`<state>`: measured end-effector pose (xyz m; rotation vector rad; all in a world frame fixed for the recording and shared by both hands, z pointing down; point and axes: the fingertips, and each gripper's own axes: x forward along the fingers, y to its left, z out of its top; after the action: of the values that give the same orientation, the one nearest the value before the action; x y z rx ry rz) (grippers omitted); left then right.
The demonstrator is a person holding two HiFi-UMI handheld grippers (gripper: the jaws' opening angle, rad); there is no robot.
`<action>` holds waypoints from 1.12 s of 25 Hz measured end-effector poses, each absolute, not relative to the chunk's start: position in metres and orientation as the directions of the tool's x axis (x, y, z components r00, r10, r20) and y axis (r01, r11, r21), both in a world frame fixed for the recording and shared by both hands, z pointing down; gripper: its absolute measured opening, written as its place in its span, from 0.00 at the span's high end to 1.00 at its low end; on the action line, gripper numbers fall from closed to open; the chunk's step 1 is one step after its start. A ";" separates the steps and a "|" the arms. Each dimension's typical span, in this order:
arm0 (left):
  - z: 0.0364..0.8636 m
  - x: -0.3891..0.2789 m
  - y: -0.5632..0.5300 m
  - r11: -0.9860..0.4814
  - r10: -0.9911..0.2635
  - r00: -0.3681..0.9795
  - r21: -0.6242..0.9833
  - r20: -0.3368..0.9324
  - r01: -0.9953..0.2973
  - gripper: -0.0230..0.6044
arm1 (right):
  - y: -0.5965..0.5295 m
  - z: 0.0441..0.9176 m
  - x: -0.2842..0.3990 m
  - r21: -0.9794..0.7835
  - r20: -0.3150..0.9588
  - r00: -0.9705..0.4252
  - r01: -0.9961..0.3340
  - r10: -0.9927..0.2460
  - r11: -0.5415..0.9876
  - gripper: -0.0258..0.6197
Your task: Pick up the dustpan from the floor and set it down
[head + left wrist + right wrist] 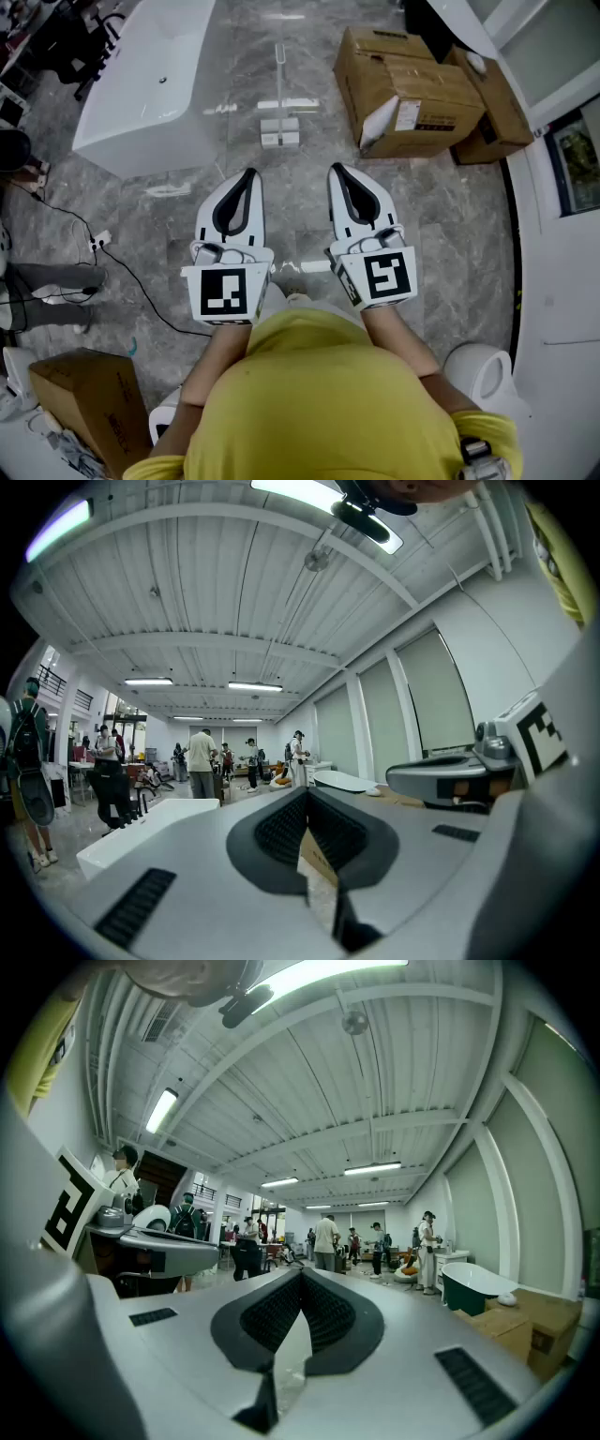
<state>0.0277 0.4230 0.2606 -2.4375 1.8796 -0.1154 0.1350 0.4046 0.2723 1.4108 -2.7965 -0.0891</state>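
Dustpan: likely the pale long-handled item (279,108) lying on the grey marble floor (450,216), ahead of both grippers and well apart from them. It is small in the head view, so the ID is a judgement. It lies between the white bathtub (150,84) on the left and the cardboard boxes (412,89) on the right, untouched.

Left gripper (249,173): clenched, tips meeting, nothing between the jaws; its own view (307,794) shows only a sliver of floor and box behind the closed pads. Right gripper (336,169): also clenched and empty, confirmed in its view (302,1274). Both are held level, side by side in front of the person's yellow shirt (319,403), pointing out across the room, not down at the floor.

Step in hand: approach, not yet begun. To do it well, the person probably needs to step forward and tip one gripper down. The jaws should spread before they reach the dustpan, then pinch the thin handle squarely across the pads, away from its end, so the pan does not swing. Watch the black cable (122,272) on the floor at left. Set down flat before letting go.
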 end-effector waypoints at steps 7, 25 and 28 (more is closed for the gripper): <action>0.269 0.032 0.406 -0.260 -0.966 0.257 -0.087 0.041 -0.962 0.96 | 0.384 0.279 0.141 0.036 -0.012 -0.597 -0.802 -0.802 0.596 0.94; 0.302 -0.032 0.226 -0.299 -0.950 0.292 -0.054 0.109 -0.953 0.96 | 0.192 0.329 0.069 0.010 0.100 -0.588 -0.806 -0.802 0.592 0.81; 0.312 -0.047 0.187 -0.314 -0.943 0.304 -0.053 0.132 -0.948 0.96 | 0.153 0.338 0.052 0.005 0.127 -0.581 -0.810 -0.804 0.586 0.80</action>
<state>-0.0469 0.1874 0.3117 -2.5649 1.8603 -0.2204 0.0523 0.1533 0.3381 1.3757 -2.6935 0.0814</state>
